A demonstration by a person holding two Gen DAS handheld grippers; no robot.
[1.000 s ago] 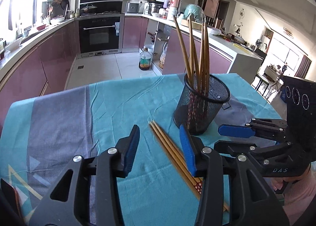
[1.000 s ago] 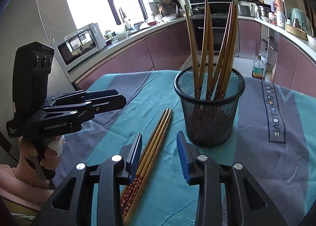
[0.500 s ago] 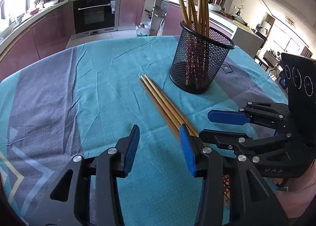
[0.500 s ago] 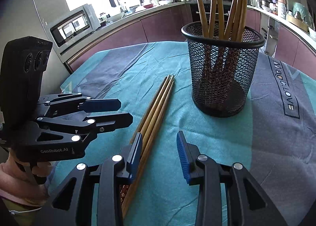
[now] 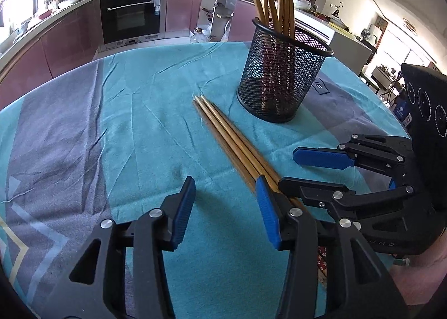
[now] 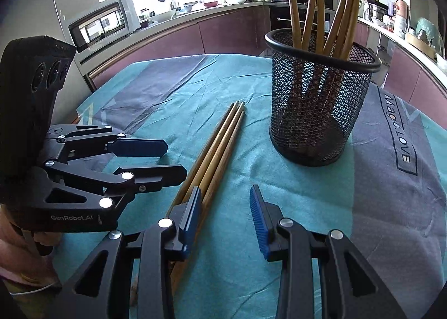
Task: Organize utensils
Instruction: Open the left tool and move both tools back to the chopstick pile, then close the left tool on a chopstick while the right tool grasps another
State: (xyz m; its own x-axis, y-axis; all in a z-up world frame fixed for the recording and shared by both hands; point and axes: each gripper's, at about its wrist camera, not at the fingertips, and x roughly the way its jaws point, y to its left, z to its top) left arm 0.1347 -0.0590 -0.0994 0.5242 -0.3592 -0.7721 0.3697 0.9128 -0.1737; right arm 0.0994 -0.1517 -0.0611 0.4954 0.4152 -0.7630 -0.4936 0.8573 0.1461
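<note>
We hold both grippers low over a table covered with a teal and grey cloth (image 5: pixel 134 112). Our left gripper (image 5: pixel 225 207) has its jaws apart with only bare cloth between the blue pads; its jaws have just been opening a little, and nothing is held. Its right finger (image 5: pixel 266 210) sits in front of the near stretch of a bundle of loose chopsticks (image 5: pixel 232 137) that lie flat on the cloth (whether the finger touches them we cannot tell).

From the right wrist view, our right gripper (image 6: pixel 225 214) also stands partly open and grips nothing. Its left finger (image 6: pixel 191 213) overlaps the same chopsticks (image 6: pixel 220 143), which run diagonally from under that finger toward the far side, lying side by side and touching one another.

Near their far tips, but apart from them, stands a black mesh cup (image 6: pixel 318 101), upright, with several more chopsticks (image 6: pixel 313 6) leaning inside it, their thin ends up. In that view the left gripper (image 6: pixel 167 160) shows from the side, just beside the bundle.
</note>
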